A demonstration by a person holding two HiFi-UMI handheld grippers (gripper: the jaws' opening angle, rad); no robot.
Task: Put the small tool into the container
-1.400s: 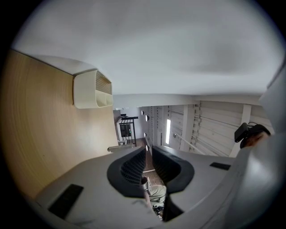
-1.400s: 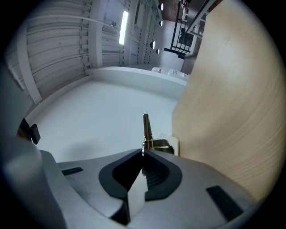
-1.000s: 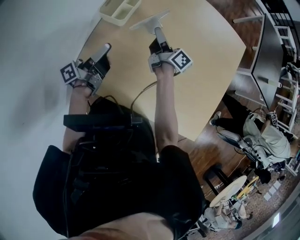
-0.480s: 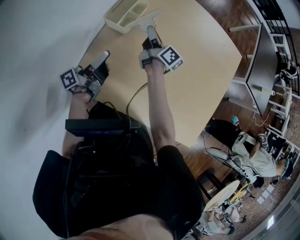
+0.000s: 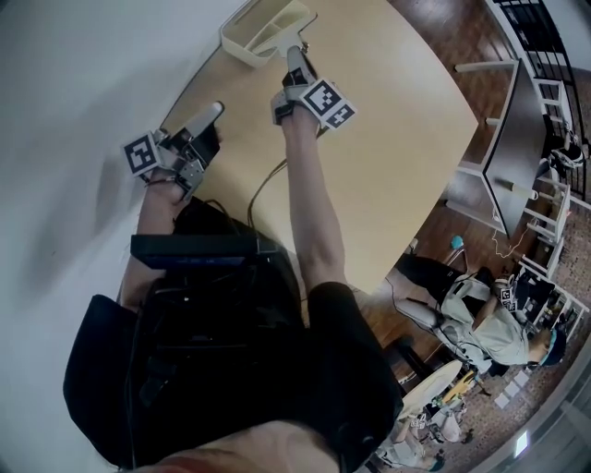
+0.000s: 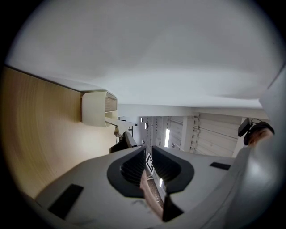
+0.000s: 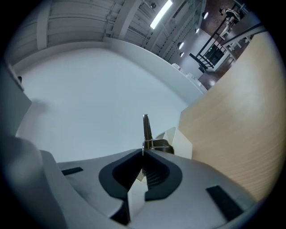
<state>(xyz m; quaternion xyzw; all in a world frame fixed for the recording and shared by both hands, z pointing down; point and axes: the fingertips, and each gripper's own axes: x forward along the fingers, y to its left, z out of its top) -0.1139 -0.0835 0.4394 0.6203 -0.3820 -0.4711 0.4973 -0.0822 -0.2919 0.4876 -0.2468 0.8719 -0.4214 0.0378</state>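
Note:
A cream divided container [image 5: 263,20] stands at the table's far edge; it shows in the left gripper view [image 6: 95,108] and in the right gripper view [image 7: 178,140]. My right gripper [image 5: 295,55] is shut on the small tool [image 5: 283,37], a white-handled piece with a thin metal blade [image 7: 145,129]. The tool's flat end lies over the container's near rim. My left gripper [image 5: 211,112] rests low near the table's left edge, well short of the container. Its jaws stand a narrow gap apart with nothing between them.
The light wood table [image 5: 397,120] runs out to the right of my right arm. A white wall [image 5: 83,83] borders the table on the left. A dark cable [image 5: 263,194] lies on the table near its front edge. A person [image 5: 489,319] sits on the floor at the lower right.
My right gripper has carried the tool forward and to the left, from the open tabletop to the container's rim. The left gripper has hardly moved.

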